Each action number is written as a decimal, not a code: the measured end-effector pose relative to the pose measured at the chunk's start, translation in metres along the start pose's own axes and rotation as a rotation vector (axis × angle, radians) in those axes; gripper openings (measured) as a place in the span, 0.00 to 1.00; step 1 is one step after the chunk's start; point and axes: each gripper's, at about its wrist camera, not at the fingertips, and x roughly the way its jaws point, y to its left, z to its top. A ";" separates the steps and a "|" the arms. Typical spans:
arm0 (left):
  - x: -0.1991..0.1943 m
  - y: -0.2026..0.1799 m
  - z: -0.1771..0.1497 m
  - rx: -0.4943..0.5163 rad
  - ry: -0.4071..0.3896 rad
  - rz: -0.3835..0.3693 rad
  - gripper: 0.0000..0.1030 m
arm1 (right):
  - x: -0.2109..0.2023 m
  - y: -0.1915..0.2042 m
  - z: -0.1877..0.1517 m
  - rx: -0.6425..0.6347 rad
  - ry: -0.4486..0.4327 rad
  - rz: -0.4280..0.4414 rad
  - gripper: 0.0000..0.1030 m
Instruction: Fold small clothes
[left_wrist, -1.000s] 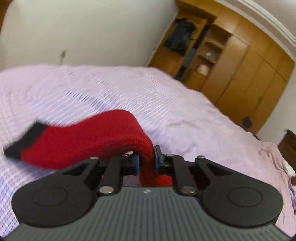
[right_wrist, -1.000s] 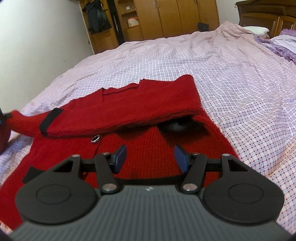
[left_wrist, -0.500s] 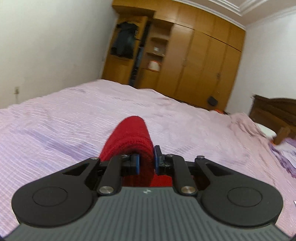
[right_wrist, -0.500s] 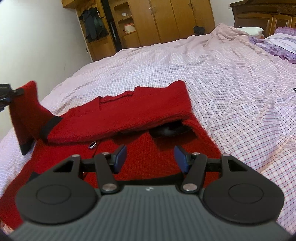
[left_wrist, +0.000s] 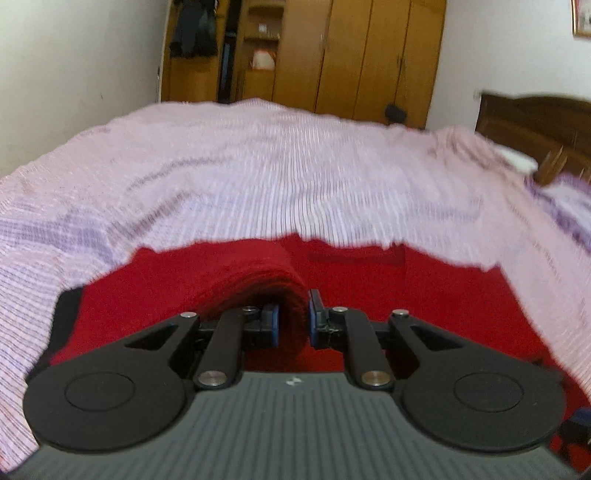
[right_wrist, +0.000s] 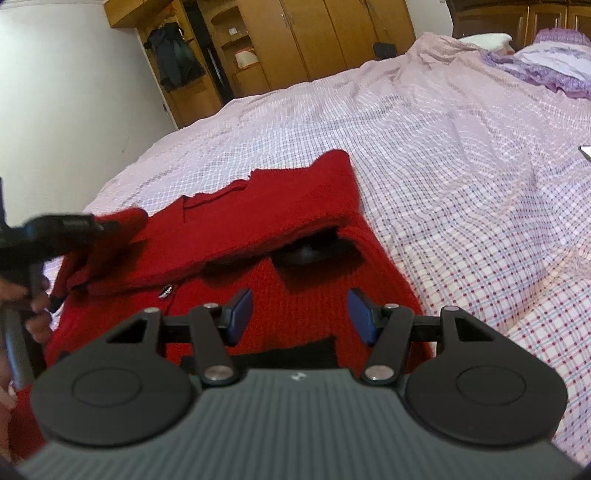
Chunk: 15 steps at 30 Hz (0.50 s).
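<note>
1. Red knit cardigan, centre frame, lies on the checked bedsheet.
2. Left gripper is clamped on the cardigan's sleeve.
3. Right gripper: jaws apart, holding nothing.
4. No readable writing; a small logo on each gripper body is illegible.

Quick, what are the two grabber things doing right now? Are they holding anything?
Left gripper: jaws closed on a sleeve of the red knitted cardigan.
Right gripper: jaws open, holding nothing, above the cardigan.
</note>
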 end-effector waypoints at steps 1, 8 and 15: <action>0.006 -0.002 -0.005 0.008 0.025 0.004 0.17 | 0.001 -0.001 -0.001 0.005 0.002 0.002 0.58; 0.022 -0.002 -0.019 0.048 0.077 0.025 0.23 | 0.007 -0.006 -0.004 0.020 0.009 0.017 0.57; 0.013 -0.001 -0.016 0.035 0.094 0.007 0.36 | 0.009 -0.007 -0.004 0.022 0.009 0.023 0.57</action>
